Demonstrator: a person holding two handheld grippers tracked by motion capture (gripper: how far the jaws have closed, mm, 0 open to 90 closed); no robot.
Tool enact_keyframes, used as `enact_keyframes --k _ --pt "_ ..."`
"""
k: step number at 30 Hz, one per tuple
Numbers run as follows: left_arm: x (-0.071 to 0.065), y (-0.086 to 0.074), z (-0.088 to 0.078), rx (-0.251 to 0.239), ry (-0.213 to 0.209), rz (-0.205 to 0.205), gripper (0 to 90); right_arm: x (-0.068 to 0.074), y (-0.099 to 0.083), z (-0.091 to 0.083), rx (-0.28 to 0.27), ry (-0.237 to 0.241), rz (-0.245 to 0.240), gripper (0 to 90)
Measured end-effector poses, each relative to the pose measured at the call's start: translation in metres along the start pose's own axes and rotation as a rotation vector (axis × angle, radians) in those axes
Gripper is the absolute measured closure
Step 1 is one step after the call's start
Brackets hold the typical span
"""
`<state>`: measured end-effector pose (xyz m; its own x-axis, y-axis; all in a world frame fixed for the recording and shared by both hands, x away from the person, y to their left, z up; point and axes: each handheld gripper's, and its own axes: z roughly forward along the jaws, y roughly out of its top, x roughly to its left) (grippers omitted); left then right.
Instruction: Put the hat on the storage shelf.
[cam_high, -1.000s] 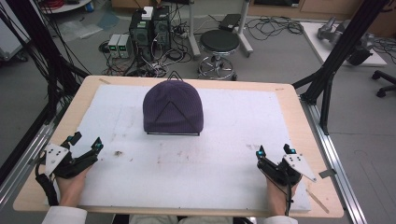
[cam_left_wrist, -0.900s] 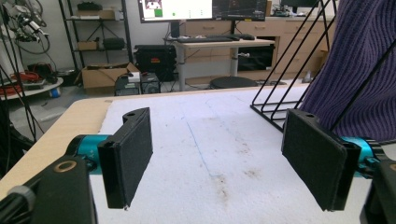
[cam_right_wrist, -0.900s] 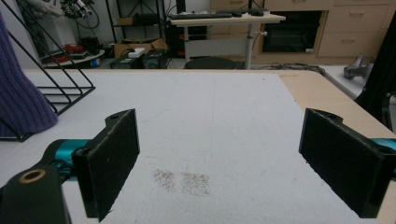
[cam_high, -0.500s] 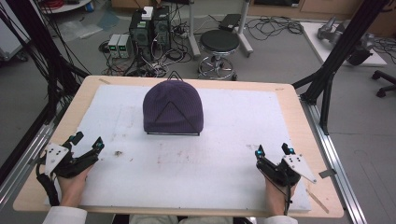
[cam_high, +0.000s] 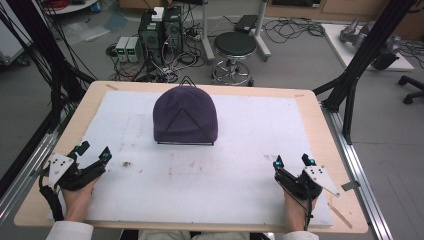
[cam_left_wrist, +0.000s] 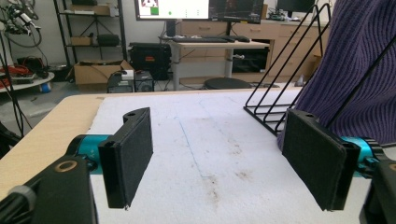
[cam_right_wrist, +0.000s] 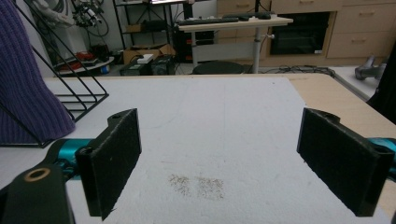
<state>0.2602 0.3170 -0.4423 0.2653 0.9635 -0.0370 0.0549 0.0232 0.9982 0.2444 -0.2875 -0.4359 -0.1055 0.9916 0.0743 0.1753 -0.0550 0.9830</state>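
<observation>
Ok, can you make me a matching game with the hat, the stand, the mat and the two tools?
Things:
1. beanie
2. wire stand
3. mat
4. left tool and right tool

Descriptions:
A. white, stained, covering the table
B. open, holding nothing, near the front corners
C. purple, knitted, draped over the stand
D. black, thin, triangle-shaped

Pairs: 1-C, 2-D, 3-A, 4-B
</observation>
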Motion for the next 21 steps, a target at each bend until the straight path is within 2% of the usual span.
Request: enact_keyframes --k 21 --pt "0.001 -0.0003 -0.0007 0.006 0.003 -0.004 24.9 -0.0005 -0.0003 -0.0002 0.007 -0.012 0.002 12.6"
